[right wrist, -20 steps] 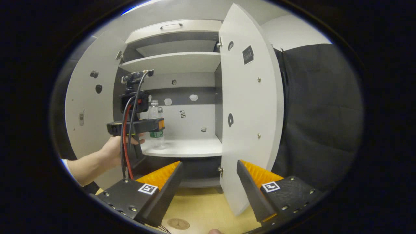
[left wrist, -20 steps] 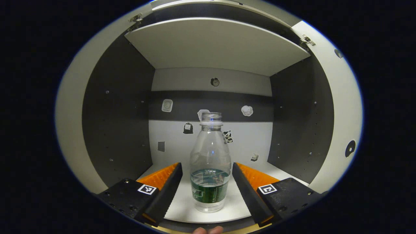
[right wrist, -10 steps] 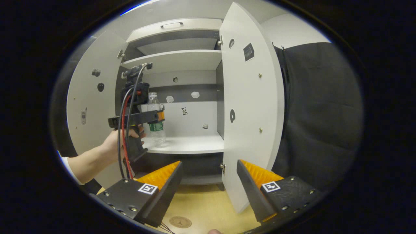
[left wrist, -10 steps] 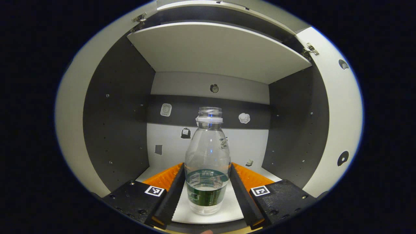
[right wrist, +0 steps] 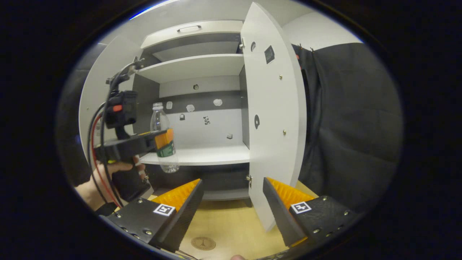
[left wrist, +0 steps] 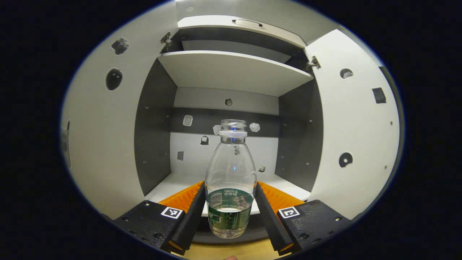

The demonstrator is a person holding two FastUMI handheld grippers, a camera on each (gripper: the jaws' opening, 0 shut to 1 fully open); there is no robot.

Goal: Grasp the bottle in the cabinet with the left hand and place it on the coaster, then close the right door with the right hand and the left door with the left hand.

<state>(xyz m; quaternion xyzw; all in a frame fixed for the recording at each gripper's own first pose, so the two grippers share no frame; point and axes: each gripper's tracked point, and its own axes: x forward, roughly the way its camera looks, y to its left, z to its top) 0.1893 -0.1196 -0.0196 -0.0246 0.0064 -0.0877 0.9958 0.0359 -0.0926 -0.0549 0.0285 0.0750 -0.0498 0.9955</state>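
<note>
A clear capless bottle [left wrist: 231, 180] with a green label and a little water is pinched at its lower body by my left gripper [left wrist: 229, 213], both fingers pressing on it. It hangs upright in front of the cabinet shelf's [left wrist: 173, 184] front edge. In the right gripper view the same bottle [right wrist: 164, 142] is held by the left gripper [right wrist: 158, 139] in a person's hand, just outside the shelf [right wrist: 205, 155]. My right gripper [right wrist: 231, 211] stands open low over the wooden table, with the round coaster [right wrist: 203, 243] below it. The right door [right wrist: 274, 115] and the left door [left wrist: 104, 141] stand open.
An upper shelf [left wrist: 231, 68] spans the cabinet above the bottle. Small stickers dot the back wall [left wrist: 216, 151]. A wooden tabletop [right wrist: 231, 231] lies in front of the cabinet. The right door's lower corner [right wrist: 265, 225] hangs close to my right gripper's fingers. Black cloth [right wrist: 350, 126] lies to the right.
My left gripper shut on the bottle, lifted it off the shelf and drew it back out of the cabinet. The right gripper has barely shifted.
</note>
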